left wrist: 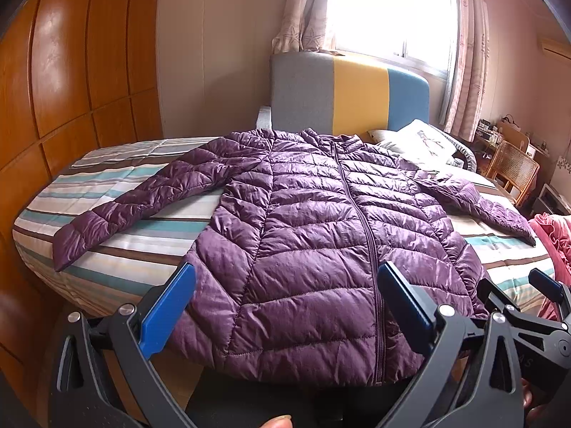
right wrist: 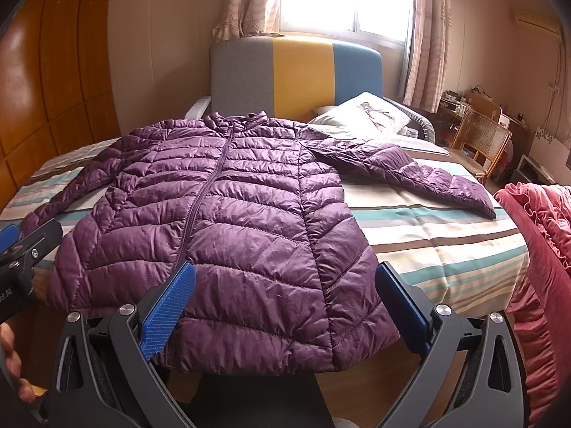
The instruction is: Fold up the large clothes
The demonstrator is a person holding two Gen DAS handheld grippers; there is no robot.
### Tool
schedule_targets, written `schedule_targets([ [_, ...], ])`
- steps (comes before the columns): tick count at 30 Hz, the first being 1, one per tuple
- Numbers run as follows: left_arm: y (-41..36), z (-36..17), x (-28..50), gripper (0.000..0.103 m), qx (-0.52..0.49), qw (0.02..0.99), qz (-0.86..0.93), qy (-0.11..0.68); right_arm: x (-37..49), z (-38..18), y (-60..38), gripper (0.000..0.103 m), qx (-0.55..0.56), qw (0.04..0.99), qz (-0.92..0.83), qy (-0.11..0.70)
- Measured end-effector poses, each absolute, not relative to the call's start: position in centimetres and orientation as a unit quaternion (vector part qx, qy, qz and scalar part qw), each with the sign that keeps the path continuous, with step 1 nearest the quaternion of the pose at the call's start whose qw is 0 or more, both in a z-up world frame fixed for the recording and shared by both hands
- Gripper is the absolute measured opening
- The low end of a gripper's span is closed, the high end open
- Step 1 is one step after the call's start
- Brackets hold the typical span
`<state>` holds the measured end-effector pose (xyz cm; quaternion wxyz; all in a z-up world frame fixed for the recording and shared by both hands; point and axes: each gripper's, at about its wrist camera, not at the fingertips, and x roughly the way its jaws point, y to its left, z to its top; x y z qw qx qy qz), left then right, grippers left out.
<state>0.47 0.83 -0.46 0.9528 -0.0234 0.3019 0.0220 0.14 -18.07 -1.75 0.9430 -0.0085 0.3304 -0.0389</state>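
Note:
A purple quilted puffer jacket (left wrist: 314, 235) (right wrist: 221, 214) lies flat, zipped and face up on the striped bed, collar toward the headboard, both sleeves spread out to the sides, hem hanging slightly over the near edge. My left gripper (left wrist: 285, 281) hovers open just above the hem, left of the zip. My right gripper (right wrist: 283, 280) is open too, over the hem's right half. Neither holds any fabric. The right gripper also shows at the right edge of the left wrist view (left wrist: 542, 285), and the left gripper at the left edge of the right wrist view (right wrist: 21, 246).
The striped bedsheet (right wrist: 446, 235) covers the bed. A grey, yellow and blue headboard (left wrist: 342, 92) and a white pillow (right wrist: 367, 114) are at the far end. A wooden wardrobe (left wrist: 64, 71) stands left, a pink ruffled blanket (right wrist: 542, 249) right, a cane chair (right wrist: 481, 139) beyond.

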Motion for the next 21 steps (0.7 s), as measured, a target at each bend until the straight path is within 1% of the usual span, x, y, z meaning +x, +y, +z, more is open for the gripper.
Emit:
schedule_targets([
  [21,0.99,-0.50,0.66,0.101,-0.026,0.952,0.023,0.303,0.13,-1.76,-18.11,0.100,-0.009,0.943,-0.039,0.330],
])
